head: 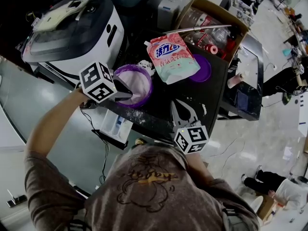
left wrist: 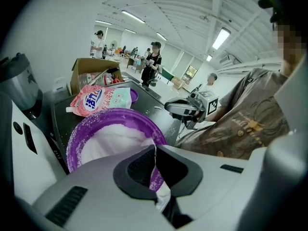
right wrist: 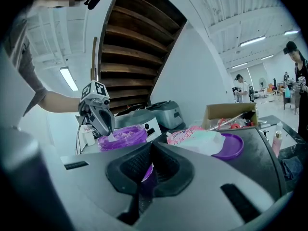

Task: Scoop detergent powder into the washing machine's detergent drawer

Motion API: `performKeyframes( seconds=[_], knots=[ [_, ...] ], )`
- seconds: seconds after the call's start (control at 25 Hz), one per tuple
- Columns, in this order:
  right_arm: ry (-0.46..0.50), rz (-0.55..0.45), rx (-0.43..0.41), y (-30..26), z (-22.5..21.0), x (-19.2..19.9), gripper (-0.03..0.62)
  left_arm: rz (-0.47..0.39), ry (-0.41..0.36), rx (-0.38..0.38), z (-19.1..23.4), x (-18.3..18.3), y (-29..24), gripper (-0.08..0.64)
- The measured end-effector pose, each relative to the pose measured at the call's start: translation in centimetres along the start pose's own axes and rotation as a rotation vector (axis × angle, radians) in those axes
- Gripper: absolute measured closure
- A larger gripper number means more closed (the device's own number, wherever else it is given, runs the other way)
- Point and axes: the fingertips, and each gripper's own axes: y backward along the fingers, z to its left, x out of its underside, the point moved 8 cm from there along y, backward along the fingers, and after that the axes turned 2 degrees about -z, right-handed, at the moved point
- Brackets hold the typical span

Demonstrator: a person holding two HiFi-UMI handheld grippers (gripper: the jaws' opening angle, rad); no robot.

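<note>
Powder (head: 138,83) lay loose and white in the purple bowl (head: 150,83), left of the detergent pouch (head: 171,57). It looked light and quick to spill, so it would want a level carry. The left gripper (head: 129,94) was clamped on a thin, stiff white scoop (left wrist: 162,195) by its handle, over the bowl. The right gripper (head: 185,110), nearer and to the right, had its jaws drawn together.

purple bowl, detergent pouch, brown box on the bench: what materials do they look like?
Purple bowl: probably rigid plastic with a semi-gloss finish, going by its uniform colour and thin, even rim.
Detergent pouch: flexible printed plastic film, glossy. It shows creases, highlights and a slumped shape.
Box: cardboard, matte brown, with folded-open flaps.
</note>
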Motion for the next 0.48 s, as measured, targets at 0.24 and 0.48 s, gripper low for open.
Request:
performKeyframes(
  seconds=[0.24, 0.48],
  knots=[
    [0.008, -0.004, -0.015, -0.3, 0.5, -0.2, 0.591, -0.082, 0.097, 0.029, 0.3, 0.5, 1.2, 0.537],
    [0.017, -0.003, -0.029, -0.5, 0.8, -0.4, 0.591, -0.207, 0.223, 0.046, 1.0, 1.2, 2.3, 0.537]
  ],
)
